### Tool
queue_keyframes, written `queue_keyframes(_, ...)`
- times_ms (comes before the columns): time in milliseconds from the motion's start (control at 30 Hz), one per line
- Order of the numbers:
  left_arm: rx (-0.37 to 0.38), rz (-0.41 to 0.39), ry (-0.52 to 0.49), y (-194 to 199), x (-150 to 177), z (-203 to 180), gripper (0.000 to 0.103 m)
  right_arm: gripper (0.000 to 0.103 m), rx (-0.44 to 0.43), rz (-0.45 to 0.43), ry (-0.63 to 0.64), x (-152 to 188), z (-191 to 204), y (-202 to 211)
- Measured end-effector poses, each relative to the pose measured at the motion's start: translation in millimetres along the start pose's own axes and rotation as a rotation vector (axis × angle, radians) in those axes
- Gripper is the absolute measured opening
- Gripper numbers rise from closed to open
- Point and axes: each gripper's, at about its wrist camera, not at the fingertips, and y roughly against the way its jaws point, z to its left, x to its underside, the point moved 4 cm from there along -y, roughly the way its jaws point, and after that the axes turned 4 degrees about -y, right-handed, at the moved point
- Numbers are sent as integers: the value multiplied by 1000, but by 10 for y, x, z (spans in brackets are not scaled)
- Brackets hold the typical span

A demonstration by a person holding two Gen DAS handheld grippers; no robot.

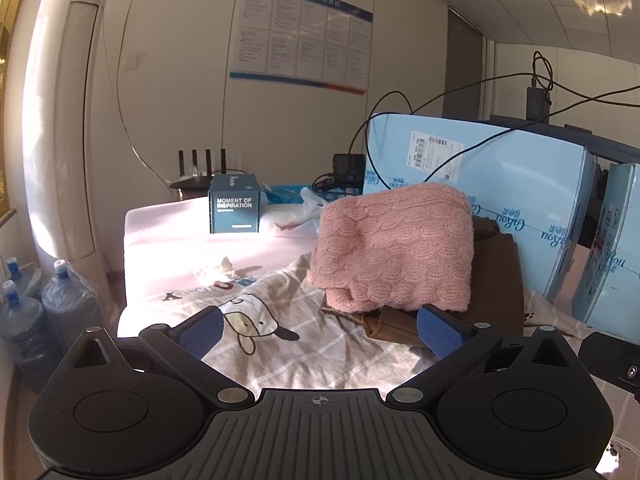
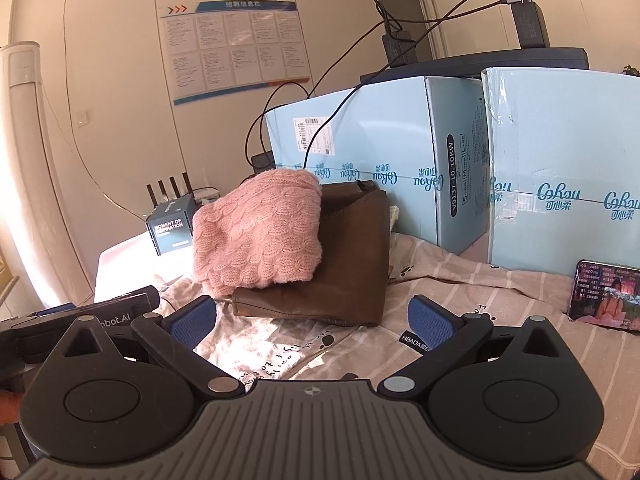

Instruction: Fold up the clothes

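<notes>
The left tool (image 1: 320, 332) hangs wide open and empty over a printed cloth (image 1: 280, 360) spread on the table (image 1: 168, 236). The right tool (image 2: 312, 320) is spread just as wide, gripping nothing. Just beyond both sits a stack: a pink sweater (image 1: 394, 246), folded, lies on a folded brown garment (image 2: 344, 264). Behind it stand blue boxes (image 2: 372, 152), with a phone (image 2: 604, 296) to the right. Judging by the stack, two items look done. The printed cloth, lying flat and wrinkled, may be the piece left, though it could simply be a cover.
</notes>
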Motion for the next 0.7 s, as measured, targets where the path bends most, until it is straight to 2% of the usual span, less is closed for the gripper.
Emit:
queue_keyframes(167, -19, -50, 15, -1, 5, -121, 103, 103, -23, -23, -30, -68, -85, 44)
queue_keyframes(433, 22, -48, 51, -87, 88, -220, 103, 103, -17, 2, -41, -54, -143, -30)
queue_keyframes(700, 1, -5, 80, -148, 203, -99, 103, 103, 1, 35, -22, 22, -104, -131)
